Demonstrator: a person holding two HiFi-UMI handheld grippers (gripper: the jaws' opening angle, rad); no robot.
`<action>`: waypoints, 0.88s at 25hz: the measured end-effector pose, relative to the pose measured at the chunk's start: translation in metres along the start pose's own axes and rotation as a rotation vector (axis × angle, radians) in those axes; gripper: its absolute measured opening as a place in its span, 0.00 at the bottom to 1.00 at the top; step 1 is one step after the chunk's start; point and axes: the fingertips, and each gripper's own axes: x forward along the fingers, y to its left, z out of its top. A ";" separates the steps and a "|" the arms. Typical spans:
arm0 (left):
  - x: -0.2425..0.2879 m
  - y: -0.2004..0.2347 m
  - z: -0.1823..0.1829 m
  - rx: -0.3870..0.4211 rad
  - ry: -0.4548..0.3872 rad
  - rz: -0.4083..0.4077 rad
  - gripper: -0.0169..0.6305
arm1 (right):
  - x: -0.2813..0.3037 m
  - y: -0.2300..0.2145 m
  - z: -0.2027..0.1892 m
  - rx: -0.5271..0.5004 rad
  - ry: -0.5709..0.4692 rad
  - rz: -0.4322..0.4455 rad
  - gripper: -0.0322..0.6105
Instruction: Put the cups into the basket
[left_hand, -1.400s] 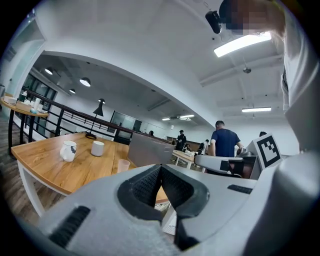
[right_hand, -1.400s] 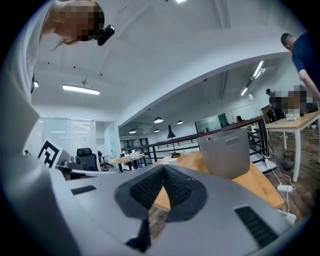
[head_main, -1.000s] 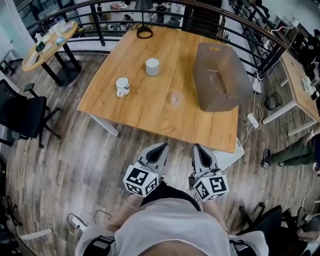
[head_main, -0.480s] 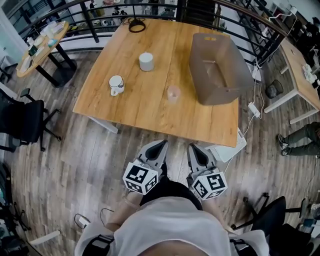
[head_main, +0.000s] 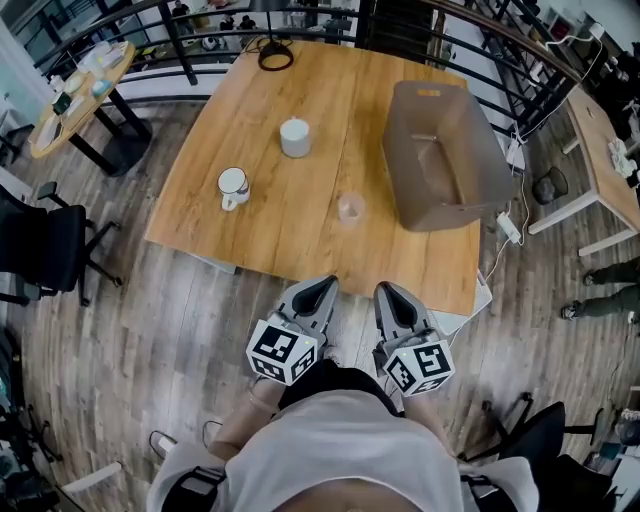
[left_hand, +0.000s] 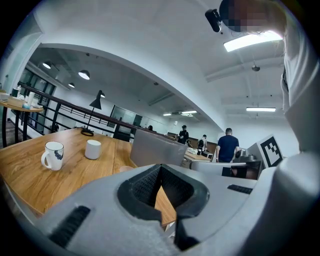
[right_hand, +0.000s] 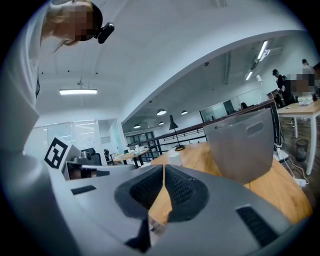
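The person stands just short of the counter (head_main: 300, 90), a claw in each hand, both held low and close to the body, pointing at the near edge. The left claw (head_main: 325, 286) is clenched, its ribbed pads meeting at the tip with nothing between them. The right claw (head_main: 386, 291) is clenched and empty too. I'd guess they are carried closed simply because nothing is within reach yet.

All three cups stand upright on the wood, well apart from one another. The mug (head_main: 233, 186) with the handle stands to the left, the white cup (head_main: 295, 137) farther back near the middle, and the clear cup (head_main: 350, 208) closest to the person. The clear cup is also the one nearest the basket (head_main: 440, 170).

The basket sits open-topped at the right end of the counter and looks empty, so I judge the task is not yet begun. The layout suits a short carry from left to right. The clear cup, almost in line with the right claw, looks like the natural first pick, though the claw must open before it can take anything.
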 end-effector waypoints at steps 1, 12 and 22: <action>0.004 0.005 0.003 0.002 -0.001 -0.002 0.04 | 0.006 -0.002 0.005 -0.004 -0.010 -0.006 0.07; 0.050 0.068 0.034 0.005 -0.001 -0.034 0.04 | 0.083 -0.026 0.027 -0.031 -0.014 -0.034 0.07; 0.088 0.111 0.038 0.009 0.031 -0.070 0.03 | 0.146 -0.039 0.023 -0.079 0.066 -0.009 0.25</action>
